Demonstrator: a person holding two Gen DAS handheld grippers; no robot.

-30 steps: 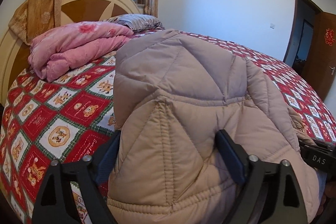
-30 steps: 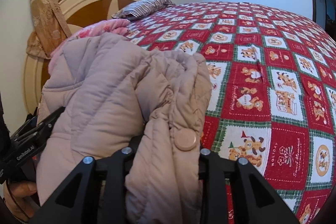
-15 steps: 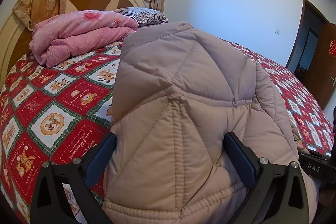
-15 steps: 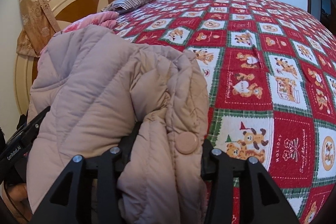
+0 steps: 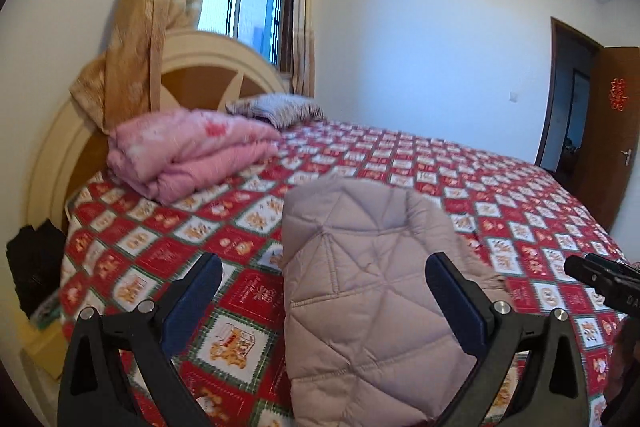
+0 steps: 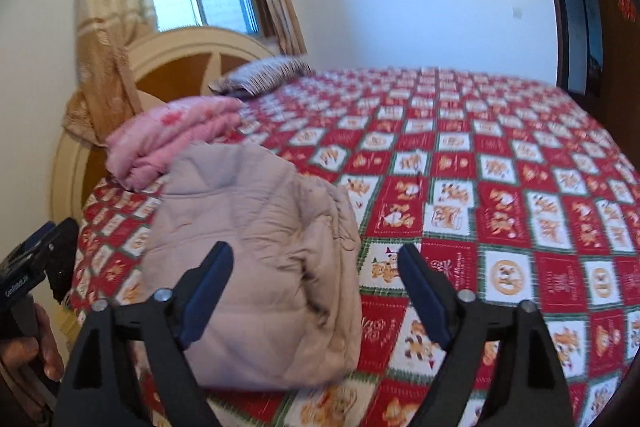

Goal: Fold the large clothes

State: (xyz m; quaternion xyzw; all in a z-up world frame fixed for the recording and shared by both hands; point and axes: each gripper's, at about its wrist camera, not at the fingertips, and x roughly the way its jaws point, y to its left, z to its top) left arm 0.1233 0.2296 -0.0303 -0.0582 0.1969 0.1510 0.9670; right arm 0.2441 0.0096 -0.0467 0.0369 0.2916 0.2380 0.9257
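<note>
Beige quilted puffer jacket [image 5: 372,291], folded into a thick bundle, lies on the red bear-patterned bedspread [image 5: 500,187], near the bed's edge closest to me and well short of the pink folded quilt [image 5: 188,151] by the headboard. I judge it light, soft and springy (the padding will likely puff back open), with a slick shell, so I would take it at a stitched seam or the ribbed hem, not mid-panel. My left gripper [image 5: 324,287] stands wide apart, holding nothing; the jacket shows between its blue pads, and I cannot tell whether the right pad brushes it. My right gripper [image 6: 316,283] is equally spread and empty, just short of the bundle.
</note>
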